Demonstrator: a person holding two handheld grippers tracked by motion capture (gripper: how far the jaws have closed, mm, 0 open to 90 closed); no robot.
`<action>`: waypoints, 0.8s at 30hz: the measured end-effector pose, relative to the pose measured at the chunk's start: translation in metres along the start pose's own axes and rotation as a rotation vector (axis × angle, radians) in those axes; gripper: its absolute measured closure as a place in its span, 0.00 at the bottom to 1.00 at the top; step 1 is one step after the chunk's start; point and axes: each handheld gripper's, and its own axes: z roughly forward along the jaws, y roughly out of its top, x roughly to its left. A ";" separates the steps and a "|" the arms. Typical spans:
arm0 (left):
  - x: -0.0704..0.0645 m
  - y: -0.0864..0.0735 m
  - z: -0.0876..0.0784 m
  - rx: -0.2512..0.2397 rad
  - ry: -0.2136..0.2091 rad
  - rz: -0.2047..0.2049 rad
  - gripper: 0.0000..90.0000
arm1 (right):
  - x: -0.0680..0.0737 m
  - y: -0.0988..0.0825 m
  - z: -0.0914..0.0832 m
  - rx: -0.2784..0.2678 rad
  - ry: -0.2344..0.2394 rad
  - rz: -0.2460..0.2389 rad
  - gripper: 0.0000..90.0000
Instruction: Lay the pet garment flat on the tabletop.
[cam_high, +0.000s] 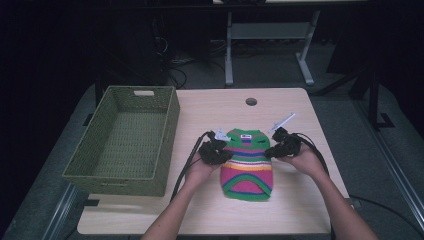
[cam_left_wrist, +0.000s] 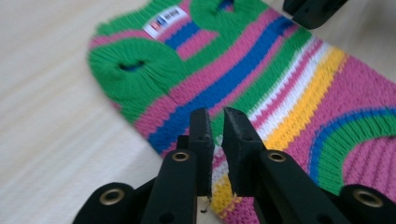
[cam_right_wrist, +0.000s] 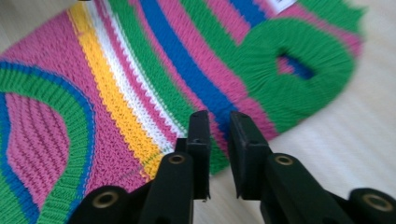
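1. Counter (cam_high: 210, 215): light wood, a round cable hole (cam_high: 251, 101) is seen near the far edge.
2. Wicker basket (cam_high: 165, 125): green, set on the counter's left side, well apart from the garment.
3. Striped knit sweater (cam_high: 247, 167): laid flat at the counter's middle, label end towards the far edge; green, pink, blue, white and yellow bands are seen.
4. Left gripper (cam_high: 226, 150): held at the sweater's left edge. In the left gripper view its jaws are seen nearly pressed together, a narrow slit left between them, over the edge by the yellow band; no knit is seen pinched.
5. Right gripper (cam_high: 269, 151): held at the sweater's right edge. Jaws nearly together over the edge by the green and blue stripes; no knit caught.
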 end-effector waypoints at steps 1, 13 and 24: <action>-0.001 -0.001 0.003 0.010 -0.006 0.003 0.91 | 0.001 -0.001 0.009 0.026 0.003 -0.001 0.89; -0.004 -0.001 0.011 0.049 0.006 0.019 0.89 | 0.001 0.004 0.013 0.021 -0.040 0.006 0.90; -0.004 0.001 0.009 0.039 0.006 -0.019 0.72 | -0.003 -0.001 0.011 -0.008 0.007 0.027 0.80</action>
